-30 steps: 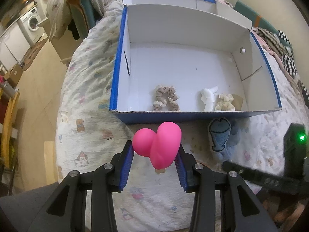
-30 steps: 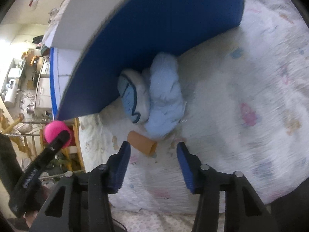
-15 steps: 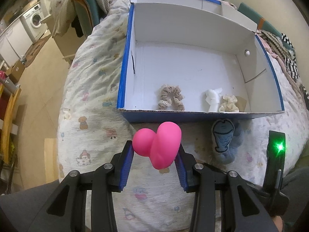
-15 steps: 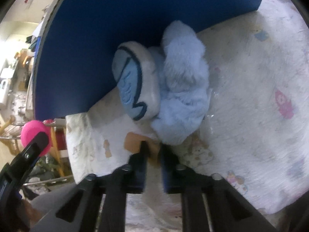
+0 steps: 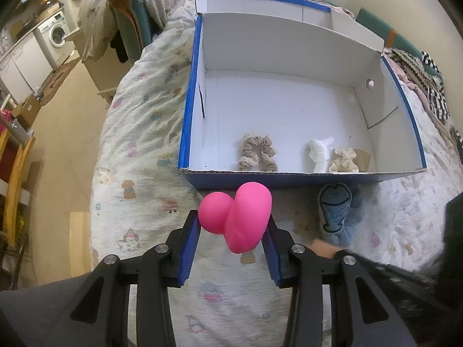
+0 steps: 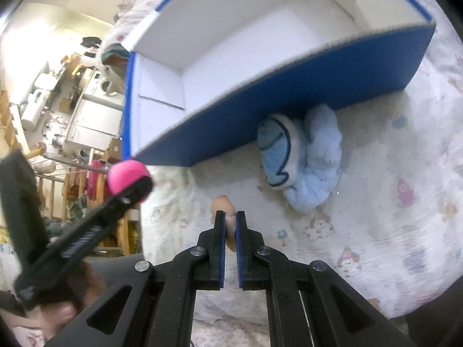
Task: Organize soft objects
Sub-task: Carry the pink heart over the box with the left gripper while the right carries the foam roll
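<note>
My left gripper (image 5: 234, 225) is shut on a pink squishy heart-shaped toy (image 5: 238, 218), held above the bed just in front of the blue-and-white cardboard box (image 5: 289, 177). The toy also shows in the right wrist view (image 6: 127, 176). My right gripper (image 6: 230, 217) is shut on a small tan soft piece (image 6: 224, 206), lifted just off the bedspread; it also shows in the left wrist view (image 5: 324, 247). A light blue plush with a fish patch (image 6: 301, 156) lies against the box's front wall, also seen in the left wrist view (image 5: 335, 212).
Inside the box lie a brown scrunchie (image 5: 257, 156), a white soft item (image 5: 318, 156) and a cream scrunchie (image 5: 344, 160). The patterned bedspread (image 5: 139, 150) drops off to the floor at the left. Striped fabric (image 5: 431, 86) lies right of the box.
My right gripper closed on the tan piece beside the blue plush and has pulled it up and back from the box. My left gripper keeps holding the pink toy, drawn slightly back.
</note>
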